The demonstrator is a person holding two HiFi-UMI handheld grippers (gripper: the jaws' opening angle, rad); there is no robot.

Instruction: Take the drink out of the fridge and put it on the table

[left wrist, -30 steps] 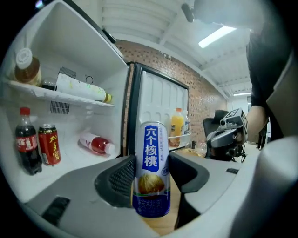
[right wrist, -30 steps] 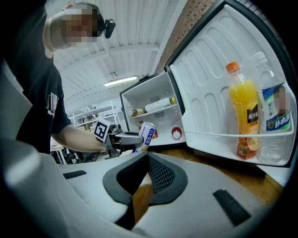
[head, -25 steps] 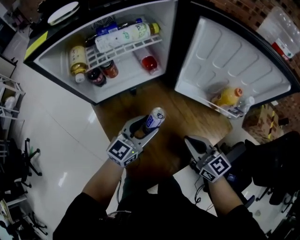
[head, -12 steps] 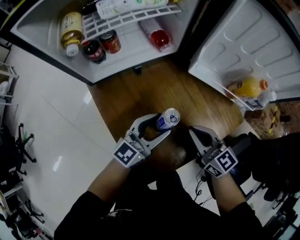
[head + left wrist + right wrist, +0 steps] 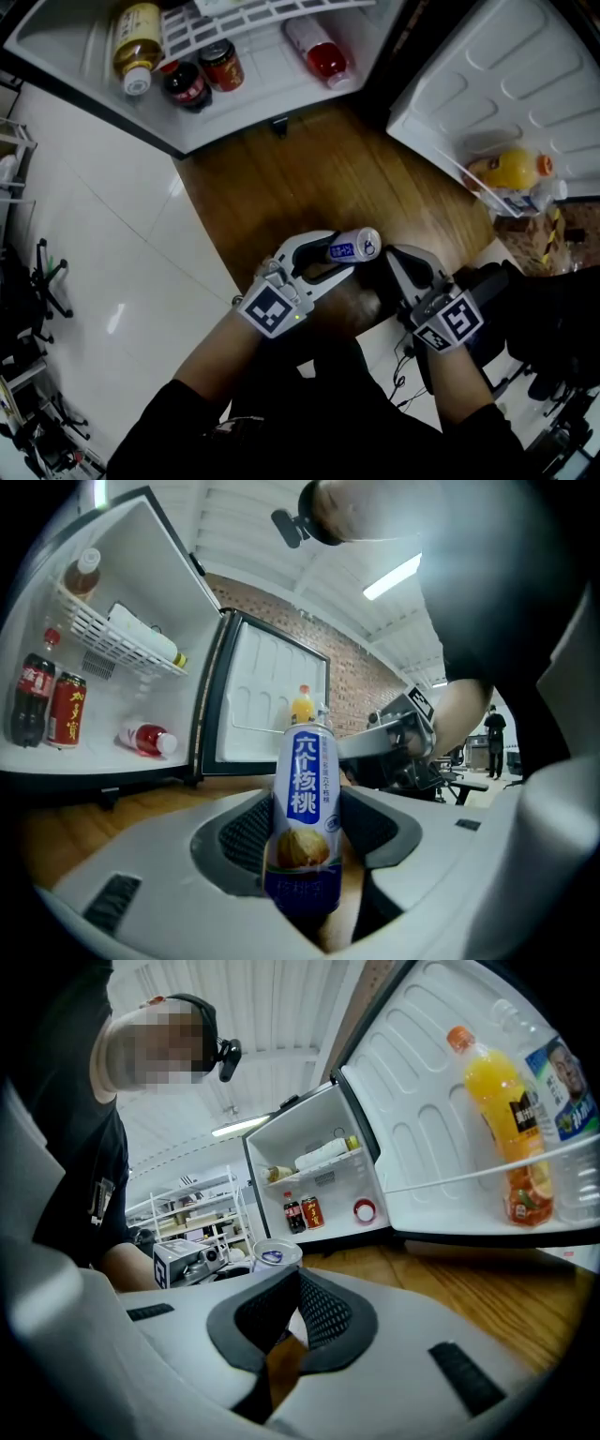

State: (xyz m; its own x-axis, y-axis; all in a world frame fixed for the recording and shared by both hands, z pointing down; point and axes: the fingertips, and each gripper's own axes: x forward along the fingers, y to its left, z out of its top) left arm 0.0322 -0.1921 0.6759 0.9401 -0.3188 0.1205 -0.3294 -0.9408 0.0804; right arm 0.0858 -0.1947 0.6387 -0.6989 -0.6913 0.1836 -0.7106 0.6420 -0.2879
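Two grippers are hovering over the wood floor (image 5: 309, 178) in front of the open fridge (image 5: 272, 94). The left gripper (image 5: 333, 258) is clamping the can (image 5: 356, 247) between its pads, clear of the fridge and just beside the right gripper (image 5: 401, 264), whose jaws are meeting on nothing.

Can (image 5: 302, 808) was white with a blue band; fridge (image 5: 272, 94) interior white; floor (image 5: 309, 187) brown woodgrain; door bottle (image 5: 492, 1087) orange.
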